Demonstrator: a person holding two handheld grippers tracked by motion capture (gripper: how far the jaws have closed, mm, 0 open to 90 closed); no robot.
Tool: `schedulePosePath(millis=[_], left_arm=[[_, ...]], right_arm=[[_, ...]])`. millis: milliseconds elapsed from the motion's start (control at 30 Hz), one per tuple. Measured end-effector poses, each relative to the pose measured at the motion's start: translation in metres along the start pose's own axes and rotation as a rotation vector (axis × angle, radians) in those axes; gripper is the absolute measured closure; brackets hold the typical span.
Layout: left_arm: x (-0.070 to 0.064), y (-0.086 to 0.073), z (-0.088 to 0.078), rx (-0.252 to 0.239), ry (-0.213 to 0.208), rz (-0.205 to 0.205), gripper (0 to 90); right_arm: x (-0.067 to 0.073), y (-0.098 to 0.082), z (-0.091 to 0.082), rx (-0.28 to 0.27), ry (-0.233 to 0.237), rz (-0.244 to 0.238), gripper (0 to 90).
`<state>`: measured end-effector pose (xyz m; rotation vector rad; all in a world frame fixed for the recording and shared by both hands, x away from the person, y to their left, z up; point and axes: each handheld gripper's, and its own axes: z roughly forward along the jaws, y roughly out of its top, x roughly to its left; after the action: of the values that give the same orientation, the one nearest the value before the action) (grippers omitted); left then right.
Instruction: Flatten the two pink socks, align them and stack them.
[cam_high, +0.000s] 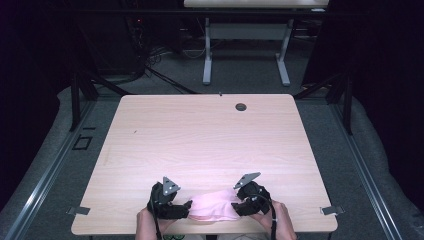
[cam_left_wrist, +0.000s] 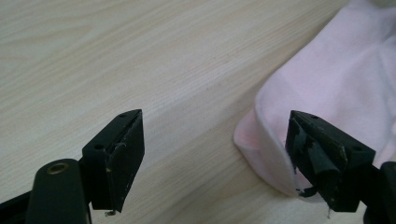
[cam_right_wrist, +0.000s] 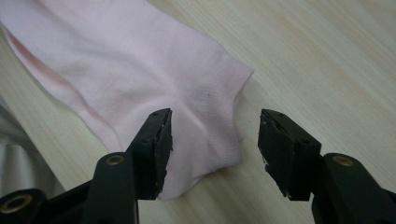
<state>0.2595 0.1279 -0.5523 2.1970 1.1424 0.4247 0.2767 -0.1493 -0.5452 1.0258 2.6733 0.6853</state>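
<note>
I had both claws released: left claw (cam_left_wrist: 212, 161) and right claw (cam_right_wrist: 212, 149) flanked the pink sock (cam_high: 214, 206) on the worktop (cam_high: 200, 135).

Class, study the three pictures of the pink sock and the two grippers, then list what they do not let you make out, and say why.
- Pink sock, high view: its two ends are covered by the left gripper and right gripper.
- Sock, left gripper view: cut off by the right edge.
- Sock, right gripper view: its far end runs off the top left corner.
- Hands, high view: cut off by the bottom edge.
- Dark surroundings beyond the table: too dim to identify.
</note>
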Motion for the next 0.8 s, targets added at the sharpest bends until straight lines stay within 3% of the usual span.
schedulePosePath(millis=[233,567,800], left_arm=[[-0.005,-0.007,0.012,0.039,0.043,0.029,19.2],[-0.004,-0.009,0.015,0.034,0.076,0.059,17.0],[-0.001,-0.011,0.016,0.031,0.067,0.060,15.5]], right_arm=[[0.000,-0.004,0.005,0.031,-0.026,-0.003,42.4],[0.000,-0.009,0.008,0.030,-0.041,0.002,40.3],[-0.004,-0.013,0.007,0.021,-0.050,0.017,37.8]])
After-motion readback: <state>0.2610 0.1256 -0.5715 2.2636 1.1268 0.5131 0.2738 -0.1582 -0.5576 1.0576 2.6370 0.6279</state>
